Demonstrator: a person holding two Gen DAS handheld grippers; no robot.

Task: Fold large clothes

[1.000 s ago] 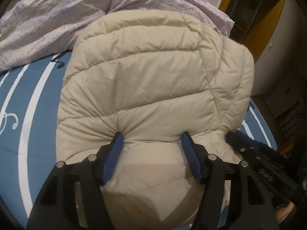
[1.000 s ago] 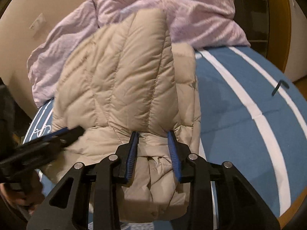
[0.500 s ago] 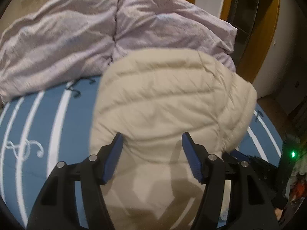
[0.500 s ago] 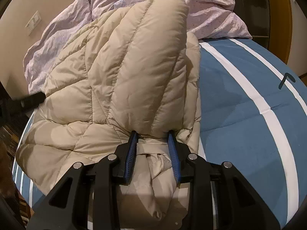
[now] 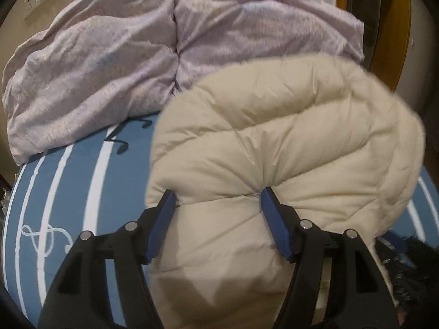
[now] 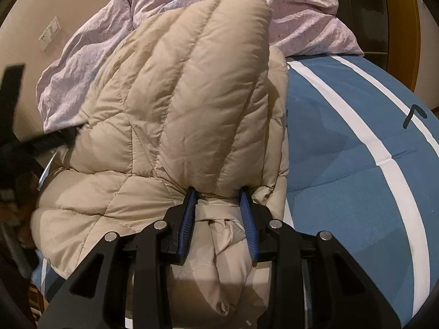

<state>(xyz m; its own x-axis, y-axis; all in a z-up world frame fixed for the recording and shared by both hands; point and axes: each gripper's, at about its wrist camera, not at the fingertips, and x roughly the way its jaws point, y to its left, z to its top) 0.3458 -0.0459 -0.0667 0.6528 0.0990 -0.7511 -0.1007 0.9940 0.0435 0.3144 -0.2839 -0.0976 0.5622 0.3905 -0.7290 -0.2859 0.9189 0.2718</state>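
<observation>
Beige puffy jacket [image 6: 170, 115] bunched in both grippers, lifted partly off the bed [image 6: 343, 142]. Right gripper [image 6: 218, 194]: jaws pinched narrow on a thick wad of jacket edge, fabric bulging out below the blue pads [image 6: 189, 208]. Left gripper [image 5: 216, 196]: jaws set wider, pads pressed into the quilted fill from both sides, seams pucker at the right pad, so it looks like a hold, but a shallow one.

Risks, as I judge them:
- slick shell plus springy fill, so the left hold could slide off if the jacket is pulled hard or swung fast.
- right wad is several layers; an inner layer may slip free and the fold line goes crooked.
- uneven lift between hands would skew the fold; the jacket sags toward the left gripper's side in the right view.
- puffiness means a folded half may spring open once let go.

Beyond the jacket: blue bedsheet with white stripes, then a crumpled lilac duvet [image 5: 109, 54] just behind. The jacket's far edge sits close to the duvet and could land on it, leaving the fold unflat. Wall switch [image 6: 49, 33] farthest back.
</observation>
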